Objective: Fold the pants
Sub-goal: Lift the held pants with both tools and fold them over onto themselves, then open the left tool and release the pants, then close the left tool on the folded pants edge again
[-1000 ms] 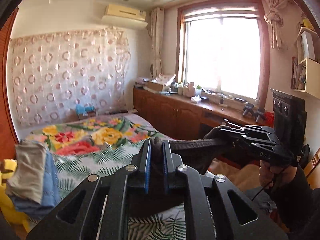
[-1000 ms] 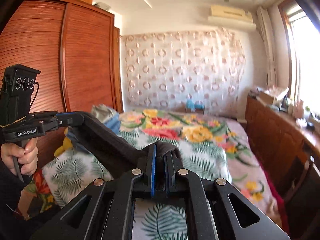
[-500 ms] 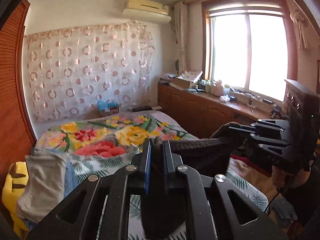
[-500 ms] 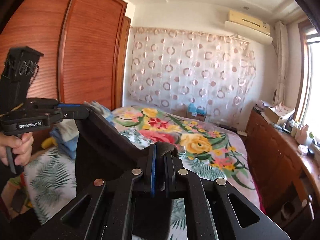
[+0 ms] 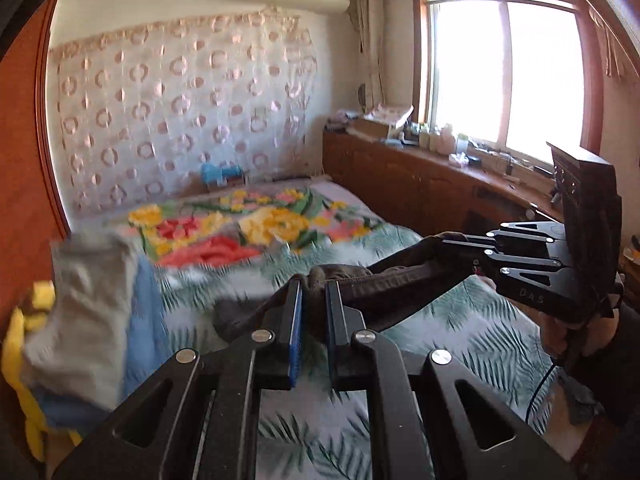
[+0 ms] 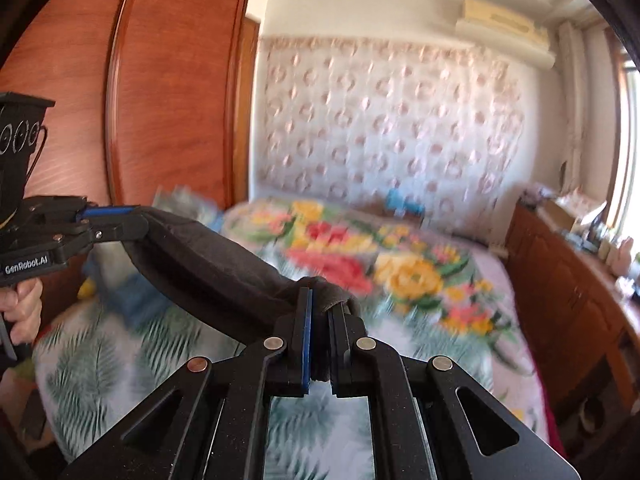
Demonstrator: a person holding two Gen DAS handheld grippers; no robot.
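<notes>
You have the dark pants [image 5: 404, 280] stretched in the air between your 2 grippers, above the near part of the bed [image 5: 460, 332]. The cloth runs as a taut band from one gripper to the other, and a loose part hangs down below it toward the sheet.

Your left gripper [image 5: 312, 292] is pinching one bunched edge of the pants between its pads, with a fold of cloth standing up past the fingertips. Your right gripper [image 6: 320, 308] is pressed together on the other edge, the cloth wrapping over its tips. In the left view you can see your right hand [image 5: 568, 336] under the right gripper at the right side; in the right view your left hand [image 6: 22, 308] grips the handle at the left edge.

The bed has a sheet with green leaves on the near part and red and yellow flowers farther off. On its left side lies a pile of folded clothes [image 5: 96, 320], grey on top of blue, with something yellow beside it. A wooden wardrobe [image 6: 160, 100] stands left of the bed, a patterned curtain [image 5: 180, 120] hangs on the far wall, and a low wooden cabinet [image 5: 408, 184] runs under the window [image 5: 504, 76] on the right.
</notes>
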